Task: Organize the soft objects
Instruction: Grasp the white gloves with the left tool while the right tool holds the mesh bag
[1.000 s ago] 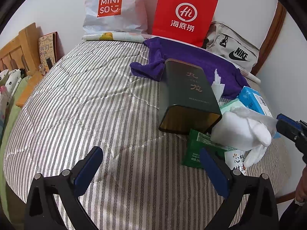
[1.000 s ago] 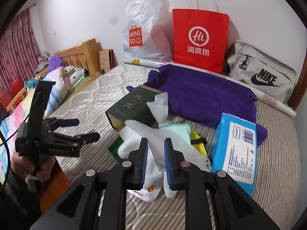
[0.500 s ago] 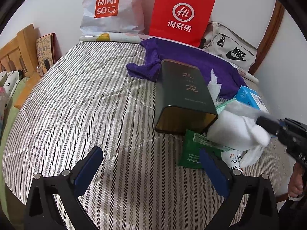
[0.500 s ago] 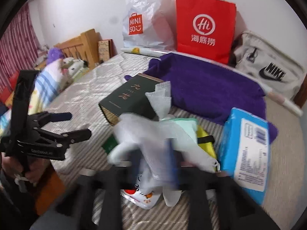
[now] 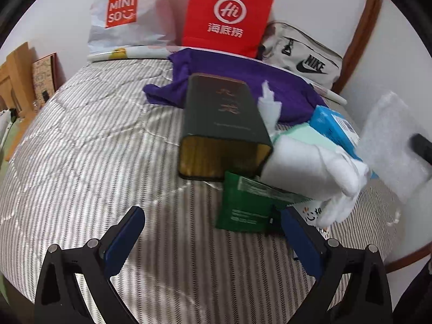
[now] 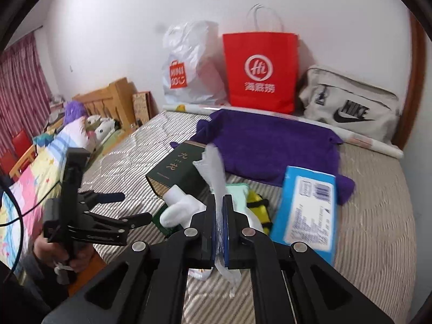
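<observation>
Clear plastic bag [image 6: 216, 172] is pinched flat between the pads of the right gripper [image 6: 219, 225], lifted off the pile; its top end sticks up past the fingertips and a tail hangs below them. In the left wrist view the same bag [image 5: 391, 145] shows at the right edge, blurred.

Left gripper [image 5: 213, 240] hangs over bare striped bed cover [image 5: 89, 145] with its jaws wide apart and nothing between them.

Pile sits on the bed [image 6: 378, 216], right of centre:
- dark green tin [image 5: 224, 124] lying on its side, open end toward the left camera
- white gloves [image 5: 318, 167] rolled up, touching the tin's open corner and lying over a green packet [image 5: 240, 202]
- mint-green cloth [image 6: 237, 191] and a yellow item [image 6: 257, 202] just behind the right gripper; what the yellow item is I cannot tell
- blue tissue pack [image 6: 305, 210] beside them, to the right
- purple towel [image 6: 270, 145] spread behind the tin, its edge running under the pile side

Along the wall at the far end: white shopping bag [image 6: 189, 67], red paper bag [image 6: 260, 73], grey sports bag [image 6: 348, 102], with a rolled poster [image 6: 372, 143] in front of them.

Tin and gloves crowd the space directly ahead of the left gripper's right finger.
</observation>
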`<state>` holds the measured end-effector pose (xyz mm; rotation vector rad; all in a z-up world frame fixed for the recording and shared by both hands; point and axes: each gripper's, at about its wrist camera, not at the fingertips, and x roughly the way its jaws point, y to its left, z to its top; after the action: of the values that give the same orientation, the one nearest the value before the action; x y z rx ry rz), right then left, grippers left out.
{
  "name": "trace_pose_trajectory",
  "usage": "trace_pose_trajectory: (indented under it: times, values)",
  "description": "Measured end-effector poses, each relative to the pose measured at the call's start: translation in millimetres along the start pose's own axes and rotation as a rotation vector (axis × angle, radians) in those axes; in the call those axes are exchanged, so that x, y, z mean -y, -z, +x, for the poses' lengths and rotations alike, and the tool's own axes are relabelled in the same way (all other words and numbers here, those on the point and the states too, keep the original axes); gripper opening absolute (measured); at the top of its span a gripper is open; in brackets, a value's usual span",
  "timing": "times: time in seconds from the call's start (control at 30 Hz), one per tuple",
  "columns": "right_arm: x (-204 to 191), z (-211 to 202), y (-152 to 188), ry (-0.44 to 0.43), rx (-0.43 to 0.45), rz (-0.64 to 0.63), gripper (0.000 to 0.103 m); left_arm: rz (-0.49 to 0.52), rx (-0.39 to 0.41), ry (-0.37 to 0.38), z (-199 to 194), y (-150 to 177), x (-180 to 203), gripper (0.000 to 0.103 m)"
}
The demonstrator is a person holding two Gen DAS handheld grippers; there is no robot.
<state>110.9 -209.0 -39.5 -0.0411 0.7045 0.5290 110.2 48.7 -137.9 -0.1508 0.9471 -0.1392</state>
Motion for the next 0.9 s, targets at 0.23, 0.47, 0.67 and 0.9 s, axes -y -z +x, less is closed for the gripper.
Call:
trace_pose_trajectory:
  times: [0.23,0.47,0.67,0.9]
  values:
    - [12.5,-32.7,34.2,0.056,-0.001,0.014,0.004,0.018,-0.021,-0.020,14.7,4.4,8.9,0.101]
    - [45.7,-14.1,75.2,0.105,-0.087,0.090,0.004,0.040,0.045,0.041,-8.8,-3.7,24.9,0.101]
    - [63.5,2.0,96.2,0.077,-0.143,0.133,0.004,0.106,0.075,0.079,-19.0,-11.7,52.7,0.101]
    - [69.4,22.7,111.3,0.022,-0.197,0.155,0.005,0.145,0.100,0.131,-33.1,-19.4,73.0,0.101]
